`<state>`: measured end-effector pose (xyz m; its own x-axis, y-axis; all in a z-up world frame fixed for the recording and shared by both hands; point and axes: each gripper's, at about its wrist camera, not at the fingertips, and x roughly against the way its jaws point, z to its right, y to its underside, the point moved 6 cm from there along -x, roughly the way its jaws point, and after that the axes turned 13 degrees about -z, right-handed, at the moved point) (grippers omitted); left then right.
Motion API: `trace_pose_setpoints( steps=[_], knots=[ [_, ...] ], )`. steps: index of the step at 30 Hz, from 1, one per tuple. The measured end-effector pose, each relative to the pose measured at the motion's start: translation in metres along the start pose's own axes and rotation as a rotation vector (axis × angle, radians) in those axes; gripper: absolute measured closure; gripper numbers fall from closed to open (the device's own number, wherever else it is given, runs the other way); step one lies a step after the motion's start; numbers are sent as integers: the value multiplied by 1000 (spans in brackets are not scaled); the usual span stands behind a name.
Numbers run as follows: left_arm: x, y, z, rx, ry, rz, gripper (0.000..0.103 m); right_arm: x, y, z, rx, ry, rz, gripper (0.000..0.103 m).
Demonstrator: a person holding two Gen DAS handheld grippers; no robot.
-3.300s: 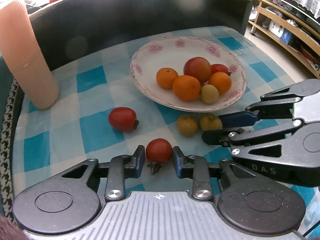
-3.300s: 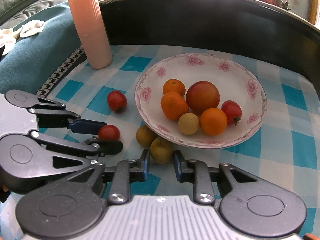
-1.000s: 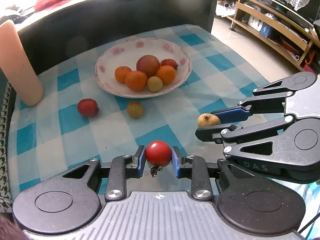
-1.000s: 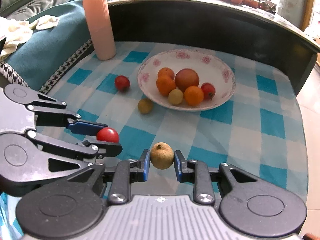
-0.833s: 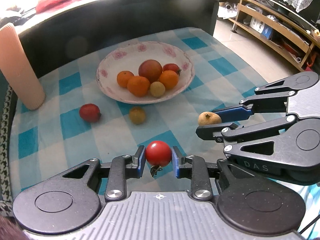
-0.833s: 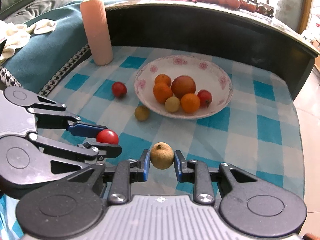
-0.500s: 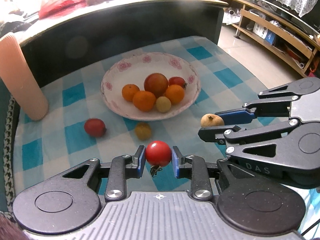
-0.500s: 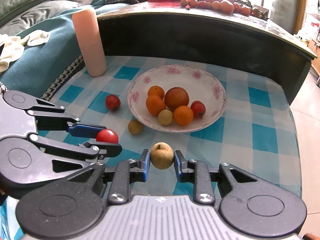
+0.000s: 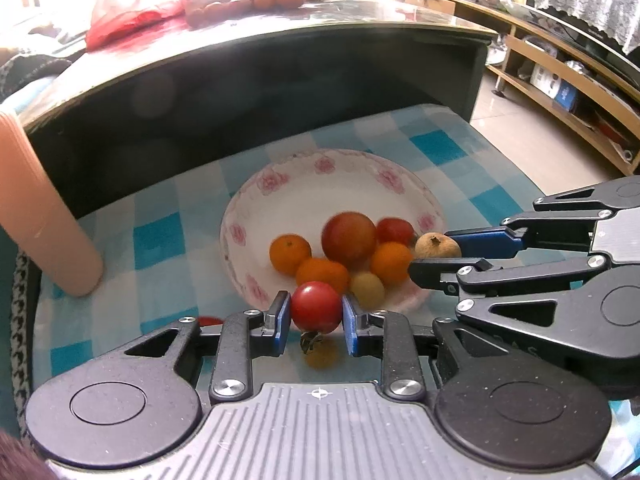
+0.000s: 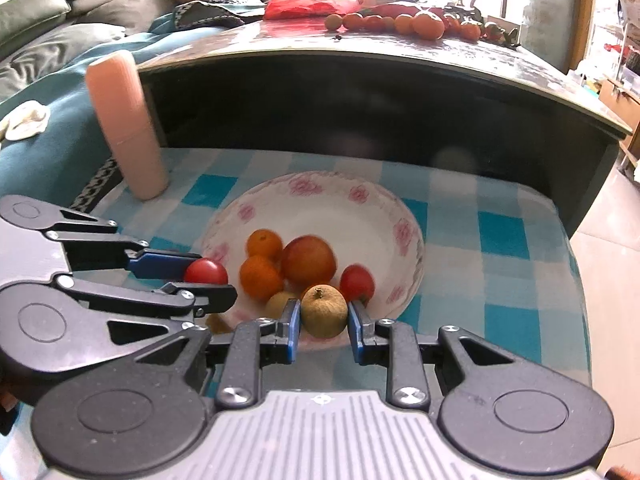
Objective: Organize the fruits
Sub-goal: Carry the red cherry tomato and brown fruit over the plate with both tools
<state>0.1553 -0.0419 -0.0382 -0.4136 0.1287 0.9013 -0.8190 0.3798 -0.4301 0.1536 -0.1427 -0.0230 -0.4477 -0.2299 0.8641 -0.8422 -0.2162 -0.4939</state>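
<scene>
- Checked blue-and-white cloth (image 9: 160, 236) covers the desk; the flowered plate (image 9: 280, 176) sits mid-desk.
- Left tongs (image 9: 315, 316) clamp a red tomato (image 9: 316, 307); right tongs (image 10: 323, 322) clamp a tan fruit (image 10: 324, 311), both at the plate's near rim.
- Step: carrying to the plate. Next, likely: reach inward, then release.

Moved: I have brought my left gripper (image 9: 316, 316) with its small red tomato (image 9: 316, 307) and right gripper (image 10: 323, 318) with its tan round fruit (image 10: 324, 311) over the floral white bowl (image 10: 384, 216).

You get strong daylight from the top of both frames, blowing out the upper left in the left view and glaring off the counter (image 10: 400, 46), while fisheye bends the edges, the fruit in the bowl (image 9: 256, 216) smears with motion blur, and corners go black.
</scene>
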Motion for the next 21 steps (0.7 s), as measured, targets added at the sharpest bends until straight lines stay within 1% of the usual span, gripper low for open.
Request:
trace_pose_setpoints(
  steps=[10,14,21],
  knots=[
    [-15,-22,-8,27,-21,7,69,-20,-25,14,-18,24,19,61],
    [-18,-30,-10,31,-18,17,69,-25,-36,18,-23,29,33,61],
    [-29,-37,-12,37,-20,15,69,-36,-40,25,-35,23,30,61]
  ],
)
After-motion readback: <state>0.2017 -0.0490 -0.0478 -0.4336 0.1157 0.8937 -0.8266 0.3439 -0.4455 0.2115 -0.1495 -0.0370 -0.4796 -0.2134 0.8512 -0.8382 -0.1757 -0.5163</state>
